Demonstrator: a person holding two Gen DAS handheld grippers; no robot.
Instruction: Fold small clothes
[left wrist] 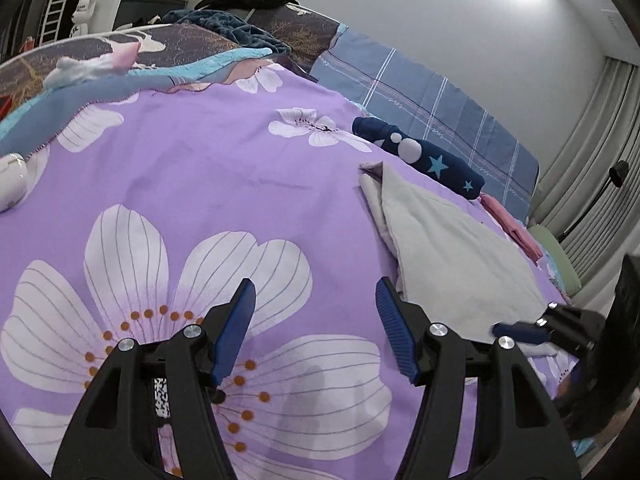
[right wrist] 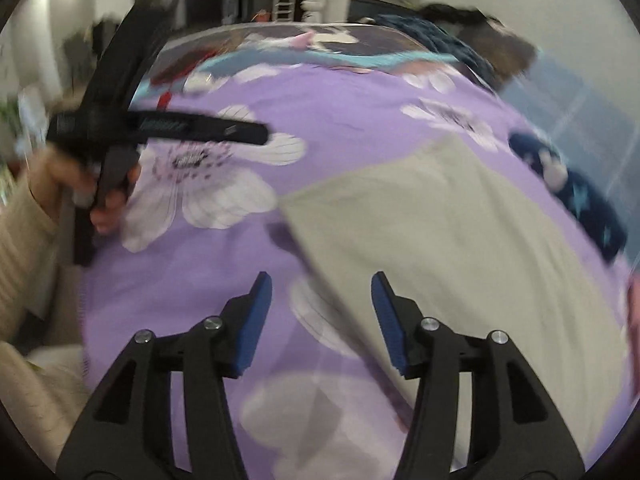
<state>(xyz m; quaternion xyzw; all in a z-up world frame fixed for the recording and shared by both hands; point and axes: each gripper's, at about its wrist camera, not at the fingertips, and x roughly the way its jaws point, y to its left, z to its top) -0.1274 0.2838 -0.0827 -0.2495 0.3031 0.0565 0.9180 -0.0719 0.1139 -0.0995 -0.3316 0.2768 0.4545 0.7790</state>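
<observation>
A folded grey cloth (left wrist: 452, 248) lies flat on the purple flowered bedsheet (left wrist: 224, 176), to the right of my left gripper (left wrist: 316, 308). That gripper is open over a big white flower with nothing between its pads. In the right wrist view the picture is blurred. There my right gripper (right wrist: 322, 304) is open just above the sheet, and the grey cloth (right wrist: 440, 240) runs past its right finger without being gripped. A navy garment with stars (left wrist: 420, 156) lies rolled beyond the grey cloth. One blue pad (left wrist: 516, 330) of the right gripper shows at the grey cloth's near corner.
A pink folded cloth (left wrist: 516, 228) and a green one (left wrist: 560, 264) lie at the bed's right edge. A blue plaid pillow (left wrist: 420, 92) and a heap of quilts (left wrist: 192, 44) lie at the far side. A white object (left wrist: 12, 180) rests at the left. A sleeved hand (right wrist: 60, 176) holds the left gripper's handle.
</observation>
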